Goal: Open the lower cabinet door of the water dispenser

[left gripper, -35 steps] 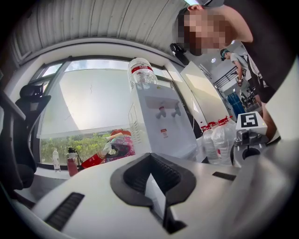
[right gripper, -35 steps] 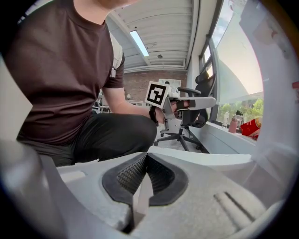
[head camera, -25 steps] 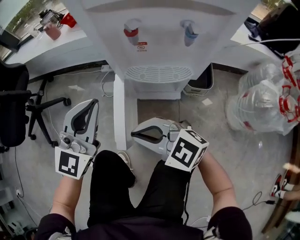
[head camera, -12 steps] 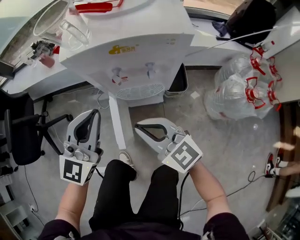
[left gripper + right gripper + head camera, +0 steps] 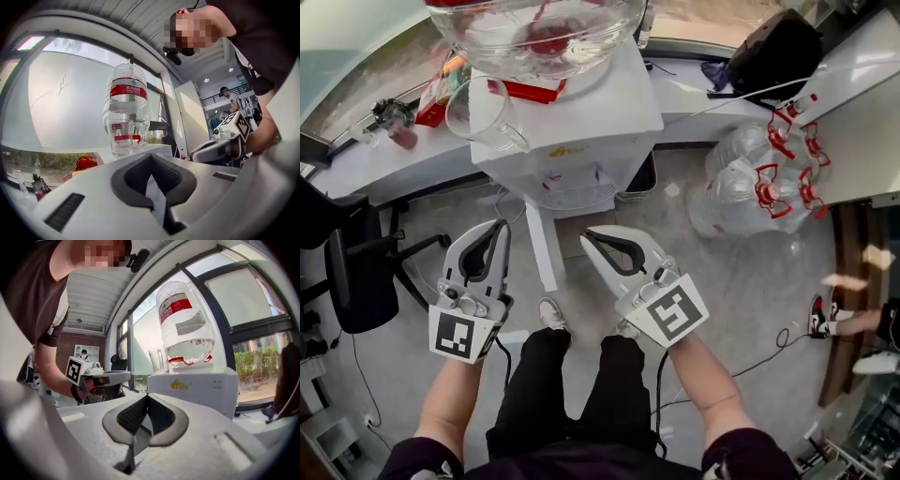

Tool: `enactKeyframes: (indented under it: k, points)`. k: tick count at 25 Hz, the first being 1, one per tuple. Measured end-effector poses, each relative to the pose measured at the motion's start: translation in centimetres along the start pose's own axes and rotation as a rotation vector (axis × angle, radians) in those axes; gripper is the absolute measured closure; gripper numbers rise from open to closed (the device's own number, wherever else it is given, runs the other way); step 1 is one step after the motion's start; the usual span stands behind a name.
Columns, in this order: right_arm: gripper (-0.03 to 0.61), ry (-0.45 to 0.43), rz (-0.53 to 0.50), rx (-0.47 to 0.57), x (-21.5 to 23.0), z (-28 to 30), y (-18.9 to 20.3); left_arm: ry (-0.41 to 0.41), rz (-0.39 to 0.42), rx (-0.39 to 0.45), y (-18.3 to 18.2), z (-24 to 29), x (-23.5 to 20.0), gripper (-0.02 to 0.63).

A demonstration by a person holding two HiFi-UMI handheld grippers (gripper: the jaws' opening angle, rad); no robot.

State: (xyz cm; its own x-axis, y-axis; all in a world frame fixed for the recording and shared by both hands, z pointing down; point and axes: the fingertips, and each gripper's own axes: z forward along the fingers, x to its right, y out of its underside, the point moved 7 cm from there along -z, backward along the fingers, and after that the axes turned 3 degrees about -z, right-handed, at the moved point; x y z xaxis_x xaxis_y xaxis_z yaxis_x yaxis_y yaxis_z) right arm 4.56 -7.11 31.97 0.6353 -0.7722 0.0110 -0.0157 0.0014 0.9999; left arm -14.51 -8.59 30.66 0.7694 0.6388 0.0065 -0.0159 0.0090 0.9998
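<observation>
The white water dispenser [image 5: 581,131] stands ahead of me, with a large water bottle [image 5: 539,28] and a glass mug [image 5: 486,112] on top. Its lower cabinet door [image 5: 541,248] juts out towards me, swung open and seen edge-on. My left gripper [image 5: 494,228] is shut and empty, just left of the door. To the door's right, my right gripper [image 5: 591,234] is also shut and holds nothing. Both are held level, apart from the dispenser. The left gripper view shows the bottle [image 5: 126,93] and mug [image 5: 123,136]; the right gripper view shows the dispenser's top [image 5: 197,385].
A black office chair [image 5: 356,272] stands at the left. Several empty water bottles [image 5: 750,178] lie on the floor at the right, by a desk with a black bag [image 5: 773,52]. A dark bin [image 5: 644,178] sits right of the dispenser. My shoe [image 5: 551,314] is near the door.
Both grippers have risen, from low in front of the cabinet to about the height of the dispenser's top. The head view has lifted too, bringing the bottle and mug into sight.
</observation>
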Motion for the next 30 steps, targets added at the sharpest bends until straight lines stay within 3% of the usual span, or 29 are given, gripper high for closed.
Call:
enactKeyframes:
  k: [8, 12, 15, 20, 26, 30]
  points:
    - [0.574, 0.066, -0.005, -0.018, -0.2, 0.9, -6.2, -0.016, -0.048, 0.002, -4.7, 0.0, -1.3, 0.607]
    - [0.572, 0.083, -0.022, -0.075, 0.1, 0.4, -9.1, -0.031, -0.061, 0.020, -7.5, 0.0, -1.3, 0.607]
    - [0.572, 0.093, -0.027, -0.040, 0.3, 0.3, -11.7, -0.041, -0.061, 0.034, -9.8, -0.2, -1.2, 0.607]
    - [0.574, 0.085, -0.055, -0.074, -0.1, -0.2, -15.3, -0.056, -0.056, 0.064, -13.7, -0.8, -0.8, 0.607]
    - [0.572, 0.055, -0.100, -0.004, -1.1, -0.3, -20.1, -0.079, -0.075, 0.084, -17.5, -1.6, 0.7, 0.607]
    - [0.573, 0.071, -0.049, -0.092, -1.4, -1.7, -22.2, -0.105, -0.039, 0.108, -20.9, -2.2, 1.0, 0.607]
